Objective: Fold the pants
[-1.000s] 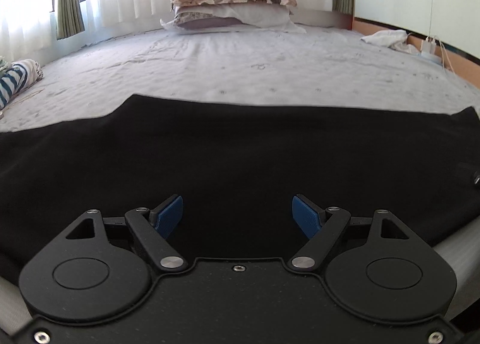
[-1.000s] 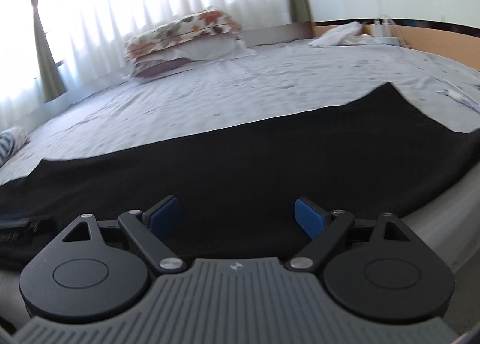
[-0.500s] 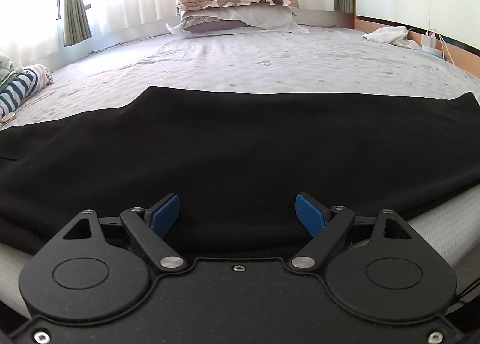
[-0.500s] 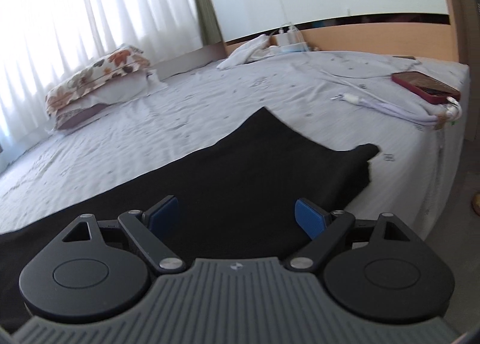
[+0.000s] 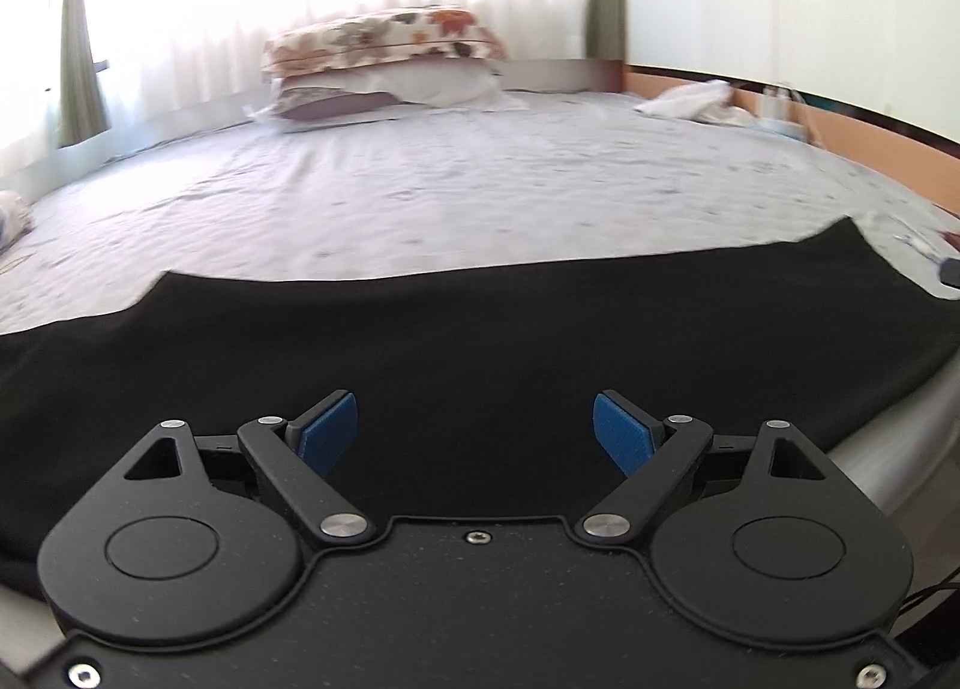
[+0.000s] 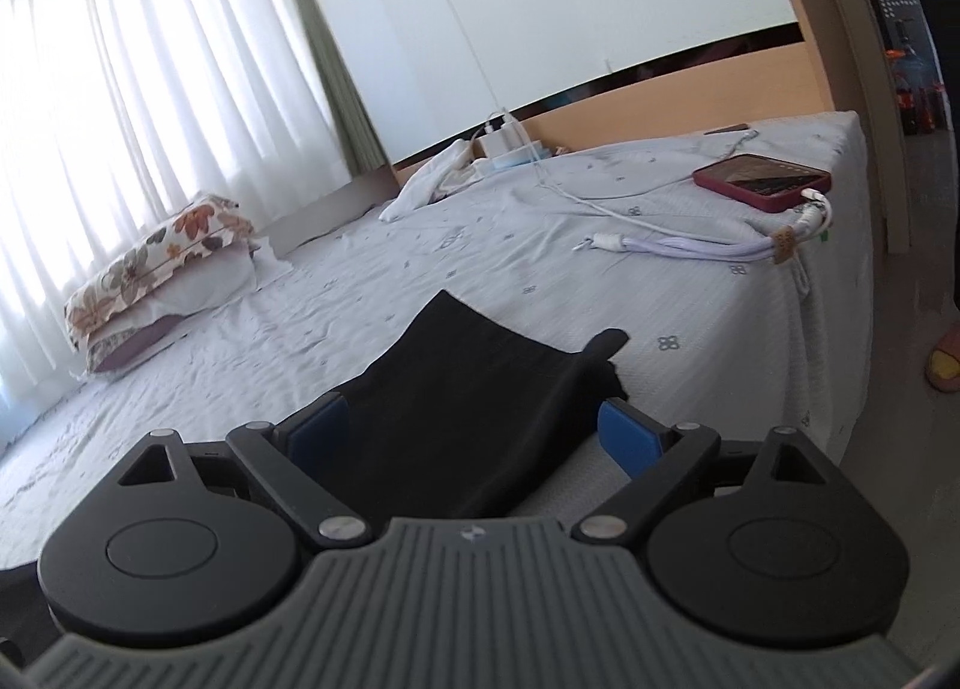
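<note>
The black pants (image 5: 480,341) lie flat along the near edge of the bed, stretching across the whole left wrist view. My left gripper (image 5: 474,434) is open and empty, just above the middle of the pants. In the right wrist view the right end of the pants (image 6: 474,389) shows, with a small flap sticking out at its far corner. My right gripper (image 6: 474,437) is open and empty, with that end lying between its blue pads (image 6: 624,440).
The bed (image 5: 450,197) has a pale patterned sheet. Stacked pillows (image 5: 384,65) lie at the far end. A red-cased phone (image 6: 762,179) with white cables (image 6: 690,245) sits at the bed's right corner. White cloth (image 6: 432,179) lies by the wooden side board.
The left view has swung right along the pants. The right gripper has moved right to the pants' end, which now lies between its pads. Both grippers stay open.
</note>
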A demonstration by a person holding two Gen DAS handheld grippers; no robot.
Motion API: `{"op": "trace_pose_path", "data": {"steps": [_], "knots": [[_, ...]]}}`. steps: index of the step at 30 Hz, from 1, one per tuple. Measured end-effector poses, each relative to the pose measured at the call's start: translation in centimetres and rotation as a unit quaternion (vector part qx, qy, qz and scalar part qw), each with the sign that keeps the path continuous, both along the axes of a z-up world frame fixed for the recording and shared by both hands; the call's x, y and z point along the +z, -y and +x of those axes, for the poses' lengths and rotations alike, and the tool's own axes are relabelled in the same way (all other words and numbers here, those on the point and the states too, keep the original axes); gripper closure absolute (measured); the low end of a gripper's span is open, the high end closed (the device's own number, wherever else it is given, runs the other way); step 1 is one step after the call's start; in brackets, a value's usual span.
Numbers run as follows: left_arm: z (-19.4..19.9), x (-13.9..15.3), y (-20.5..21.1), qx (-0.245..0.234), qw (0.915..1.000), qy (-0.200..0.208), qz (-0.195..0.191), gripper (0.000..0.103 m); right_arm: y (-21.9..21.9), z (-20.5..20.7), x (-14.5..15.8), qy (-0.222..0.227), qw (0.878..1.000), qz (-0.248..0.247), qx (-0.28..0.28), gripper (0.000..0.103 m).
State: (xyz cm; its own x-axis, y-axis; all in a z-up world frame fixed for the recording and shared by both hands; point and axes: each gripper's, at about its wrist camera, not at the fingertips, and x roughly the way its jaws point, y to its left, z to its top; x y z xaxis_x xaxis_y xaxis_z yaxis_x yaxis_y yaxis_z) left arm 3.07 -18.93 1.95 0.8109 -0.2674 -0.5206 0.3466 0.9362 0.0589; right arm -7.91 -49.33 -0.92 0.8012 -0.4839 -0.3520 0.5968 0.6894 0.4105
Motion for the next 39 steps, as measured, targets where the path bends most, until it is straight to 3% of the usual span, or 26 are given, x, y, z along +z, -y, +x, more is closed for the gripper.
{"op": "trace_pose_path", "data": {"steps": [8,13,21,28,33,35,39], "knots": [[-0.5,-2.7,3.6,-0.021,0.9992,-0.022,0.027,0.017,2.3,-1.0,-1.2,0.013,0.999,0.049,-0.021,0.006],[-0.2,-3.5,2.8,-0.012,0.9993,-0.034,0.008,0.013,2.3,-0.3,-1.2,0.013,0.999,0.037,-0.012,0.006],[0.0,-3.2,2.2,-0.004,0.9995,-0.030,0.008,0.013,2.2,3.2,-1.5,-0.050,0.998,0.021,0.009,0.007],[0.0,-2.0,-0.7,0.026,0.9996,-0.010,0.004,0.014,3.1,5.4,-1.9,-0.021,0.996,0.069,0.059,0.023],[0.9,-1.4,-2.7,0.052,0.9986,-0.006,0.007,0.014,3.4,5.8,-2.2,-0.016,0.996,0.081,0.042,0.035],[1.4,-1.5,-3.5,0.064,0.9979,-0.008,0.008,0.014,3.2,5.6,-2.2,-0.017,0.996,0.079,0.029,0.046],[2.1,-1.7,-4.8,0.085,0.9962,-0.014,0.012,0.014,2.7,5.2,-2.3,-0.034,0.997,0.063,-0.016,0.053]]}}
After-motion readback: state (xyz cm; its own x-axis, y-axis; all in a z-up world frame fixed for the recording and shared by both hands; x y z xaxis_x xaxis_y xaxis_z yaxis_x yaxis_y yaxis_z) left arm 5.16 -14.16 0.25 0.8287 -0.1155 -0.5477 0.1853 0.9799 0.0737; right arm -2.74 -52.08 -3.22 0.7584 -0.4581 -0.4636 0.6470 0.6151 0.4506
